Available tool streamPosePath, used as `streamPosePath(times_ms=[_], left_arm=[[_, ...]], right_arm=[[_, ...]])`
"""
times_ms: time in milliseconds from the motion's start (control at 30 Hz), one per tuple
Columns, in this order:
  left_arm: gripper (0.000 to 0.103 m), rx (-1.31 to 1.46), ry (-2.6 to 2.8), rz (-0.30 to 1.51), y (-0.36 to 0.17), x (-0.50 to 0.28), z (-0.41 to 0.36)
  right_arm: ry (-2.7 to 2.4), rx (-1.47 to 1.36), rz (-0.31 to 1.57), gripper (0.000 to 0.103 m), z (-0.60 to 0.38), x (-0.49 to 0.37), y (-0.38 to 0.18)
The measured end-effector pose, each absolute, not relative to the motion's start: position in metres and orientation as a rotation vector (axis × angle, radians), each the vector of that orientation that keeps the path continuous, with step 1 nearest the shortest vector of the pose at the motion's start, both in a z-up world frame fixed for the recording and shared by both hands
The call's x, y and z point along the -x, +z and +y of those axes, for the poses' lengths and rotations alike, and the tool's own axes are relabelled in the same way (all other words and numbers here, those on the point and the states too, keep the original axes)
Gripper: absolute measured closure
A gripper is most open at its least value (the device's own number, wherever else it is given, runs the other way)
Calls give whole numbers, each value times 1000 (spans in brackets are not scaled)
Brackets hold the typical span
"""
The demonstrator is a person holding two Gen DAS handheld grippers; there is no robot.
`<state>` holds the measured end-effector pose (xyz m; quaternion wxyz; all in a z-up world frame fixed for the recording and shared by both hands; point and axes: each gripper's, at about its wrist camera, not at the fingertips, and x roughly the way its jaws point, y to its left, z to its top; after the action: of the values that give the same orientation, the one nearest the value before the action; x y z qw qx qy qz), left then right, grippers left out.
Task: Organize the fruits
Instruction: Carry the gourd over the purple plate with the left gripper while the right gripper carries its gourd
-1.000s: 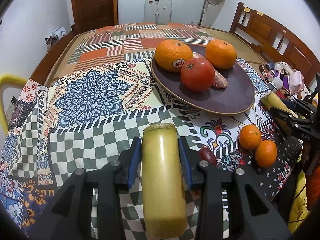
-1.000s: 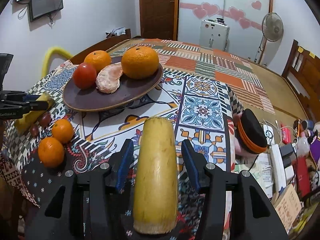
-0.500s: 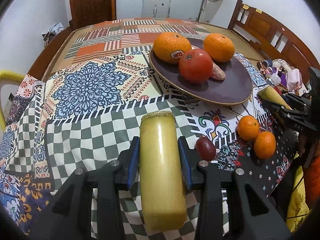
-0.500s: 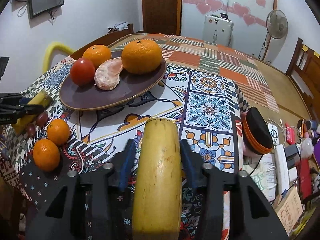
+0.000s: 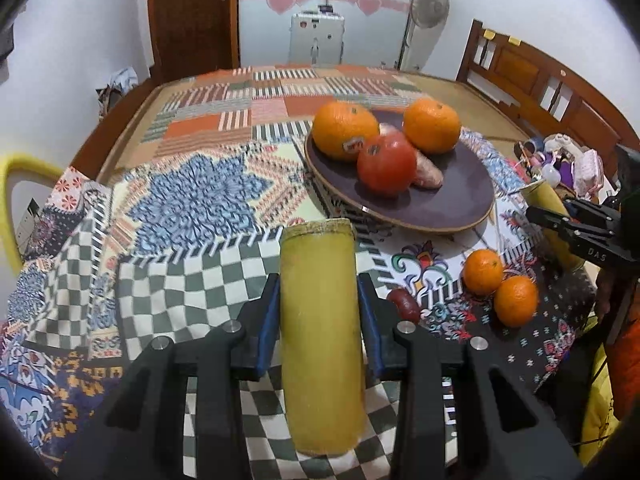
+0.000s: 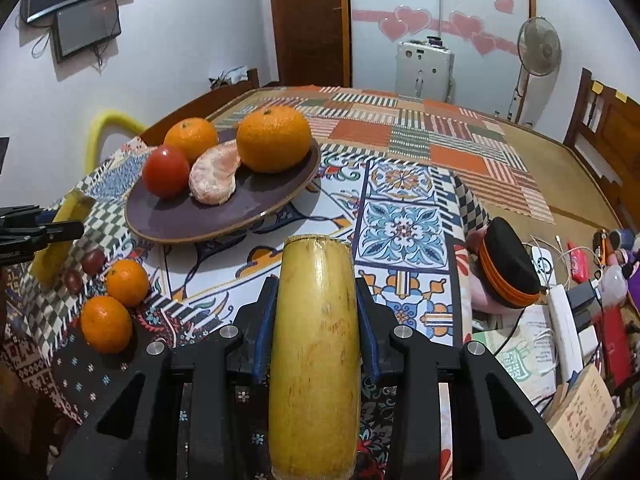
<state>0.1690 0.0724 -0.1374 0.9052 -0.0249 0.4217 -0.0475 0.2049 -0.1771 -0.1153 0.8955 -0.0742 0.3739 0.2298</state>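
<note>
My left gripper (image 5: 319, 304) is shut on a yellow cut cane piece (image 5: 320, 332), held above the checkered cloth. My right gripper (image 6: 316, 304) is shut on a second yellow cane piece (image 6: 314, 344) above the table's near edge. A dark purple plate (image 5: 452, 196) holds two oranges (image 5: 344, 130), a red tomato (image 5: 386, 164) and a peeled orange (image 6: 214, 178); it also shows in the right wrist view (image 6: 224, 220). Two small oranges (image 5: 484, 272) and a dark red fruit (image 5: 406, 306) lie on the cloth in front of the plate.
A patchwork cloth covers the table (image 5: 192, 200). A black and orange cap (image 6: 506, 270), cables and clutter sit at the right (image 6: 568, 308). Wooden chairs (image 5: 532, 80), a fan (image 5: 430, 4) and a door stand behind.
Both grippers have tilted up and risen slightly with their cane pieces held; the plate and fruits appear lower in view. Nothing on the table has moved.
</note>
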Motion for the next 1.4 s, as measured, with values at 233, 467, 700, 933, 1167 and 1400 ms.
streamPosePath(times_ms=[233, 467, 700, 933, 1167, 1400], left_arm=[[67, 45, -102, 807, -111, -162, 70], [67, 53, -118, 749, -93, -161, 66], [67, 54, -139, 711, -79, -166, 59], [67, 61, -172, 673, -69, -178, 45], [67, 53, -219, 646, -65, -194, 25], [67, 70, -247, 664, -71, -218, 11]], right_arm=[[484, 133, 705, 70, -179, -197, -96], [489, 97, 635, 70, -180, -192, -77], [493, 73, 606, 70, -180, -193, -71], [508, 58, 581, 70, -178, -197, -65], [527, 60, 550, 70, -171, -203, -59], [546, 78, 541, 70, -164, -211, -58]])
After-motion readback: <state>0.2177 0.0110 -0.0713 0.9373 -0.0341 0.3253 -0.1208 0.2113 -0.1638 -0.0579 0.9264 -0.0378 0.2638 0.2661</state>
